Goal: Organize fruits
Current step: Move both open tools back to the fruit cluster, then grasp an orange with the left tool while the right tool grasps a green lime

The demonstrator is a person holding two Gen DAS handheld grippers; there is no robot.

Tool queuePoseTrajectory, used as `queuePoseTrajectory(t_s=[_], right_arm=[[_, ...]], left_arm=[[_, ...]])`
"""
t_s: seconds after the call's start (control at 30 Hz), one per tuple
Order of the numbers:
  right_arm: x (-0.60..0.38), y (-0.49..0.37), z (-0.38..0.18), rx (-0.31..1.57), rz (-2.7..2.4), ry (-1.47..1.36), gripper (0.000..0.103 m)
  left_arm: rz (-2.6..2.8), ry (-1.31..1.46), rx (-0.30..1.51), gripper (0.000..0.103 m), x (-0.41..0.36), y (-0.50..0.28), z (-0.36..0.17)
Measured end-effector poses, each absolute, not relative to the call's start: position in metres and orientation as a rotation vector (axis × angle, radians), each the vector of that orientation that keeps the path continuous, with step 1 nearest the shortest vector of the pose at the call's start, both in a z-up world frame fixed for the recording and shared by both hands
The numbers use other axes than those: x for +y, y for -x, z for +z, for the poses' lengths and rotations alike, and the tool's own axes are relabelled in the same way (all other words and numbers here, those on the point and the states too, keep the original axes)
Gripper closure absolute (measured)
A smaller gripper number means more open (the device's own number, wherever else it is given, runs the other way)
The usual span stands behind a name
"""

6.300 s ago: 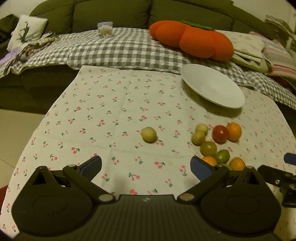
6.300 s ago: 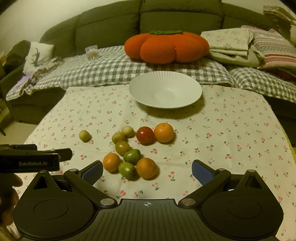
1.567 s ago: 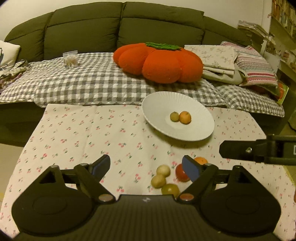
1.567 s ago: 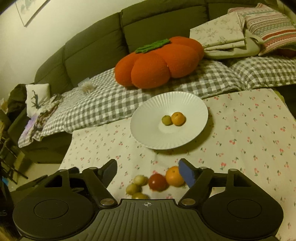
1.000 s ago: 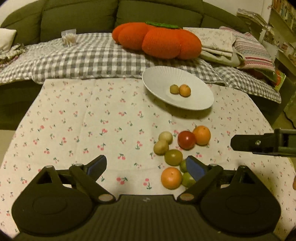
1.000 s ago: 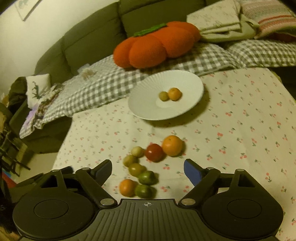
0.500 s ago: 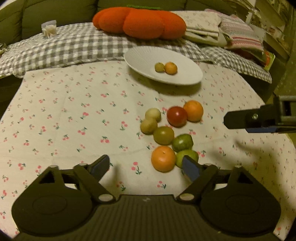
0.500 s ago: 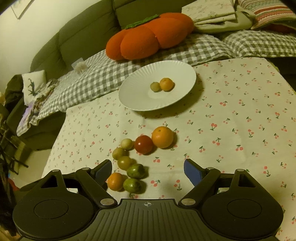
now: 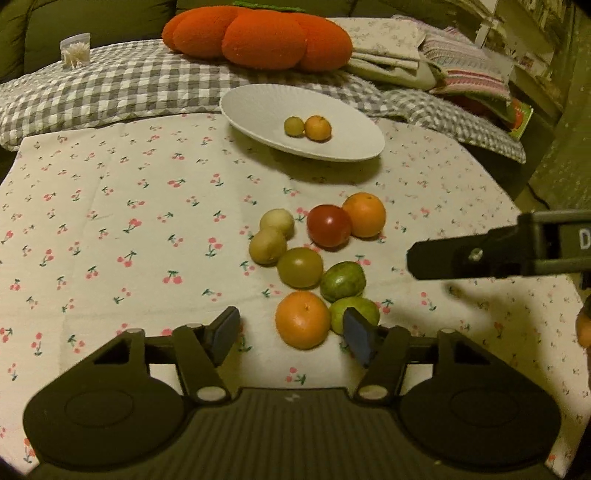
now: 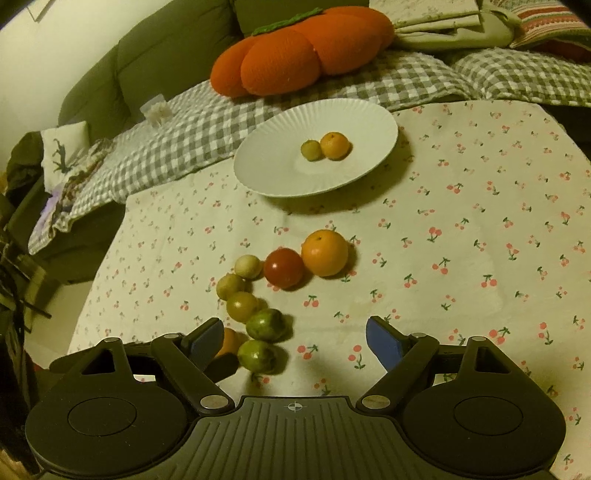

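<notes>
The left gripper [image 9: 290, 334] is tilted down over the surface [image 9: 110, 229], and its jaws have just been closing around the near orange [image 9: 303, 319]. That fruit sits between the blue pads [image 9: 225, 332], but a gap shows on its left side, so it is not yet pinched. The right-hand pad stands in front of a green fruit [image 9: 360, 308] that touches the near orange.

The right gripper [image 10: 293, 341] also slopes down, its jaws spread wide and holding nothing. It hovers just right of the near orange, over bare cloth, with the green fruit at its left pad.

Beyond the near orange lies a loose cluster: another green fruit [image 9: 342, 281], an olive one [image 9: 300, 267], two pale yellow ones [image 9: 267, 245], a red tomato [image 9: 328, 225] and a larger orange [image 9: 364, 215]. Farther behind that stands the white plate [image 9: 258, 107], carrying a small greenish fruit [image 9: 294, 126] touching a small orange [image 9: 317, 127]. Behind the plate a checked blanket [image 9: 122, 85] and a pumpkin cushion [image 9: 258, 33] lie on the sofa.
</notes>
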State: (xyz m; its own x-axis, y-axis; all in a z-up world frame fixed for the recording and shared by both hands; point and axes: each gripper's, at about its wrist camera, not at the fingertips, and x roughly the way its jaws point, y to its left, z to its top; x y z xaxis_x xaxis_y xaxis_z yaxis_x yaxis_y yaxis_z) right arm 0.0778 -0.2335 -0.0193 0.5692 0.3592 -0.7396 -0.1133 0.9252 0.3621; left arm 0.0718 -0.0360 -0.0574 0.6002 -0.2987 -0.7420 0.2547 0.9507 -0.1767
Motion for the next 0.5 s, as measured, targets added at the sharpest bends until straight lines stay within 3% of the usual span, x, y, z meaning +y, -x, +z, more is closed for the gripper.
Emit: queuePoseTrajectory(t_s=[0.13, 0.5], right_arm=[[-0.233, -0.0783, -0.0204, 0.925, 0.282, -0.288, 0.018], [-0.2361, -0.0814, -0.0263, 0.943, 0.293, -0.338, 0.023]], left_arm=[[-0.362, 0.109, 0.865, 0.067, -0.0327, -0.0743, -0.0581], [-0.347, 0.097, 0.845, 0.073, -0.0341, -0.0705, -0.0594]])
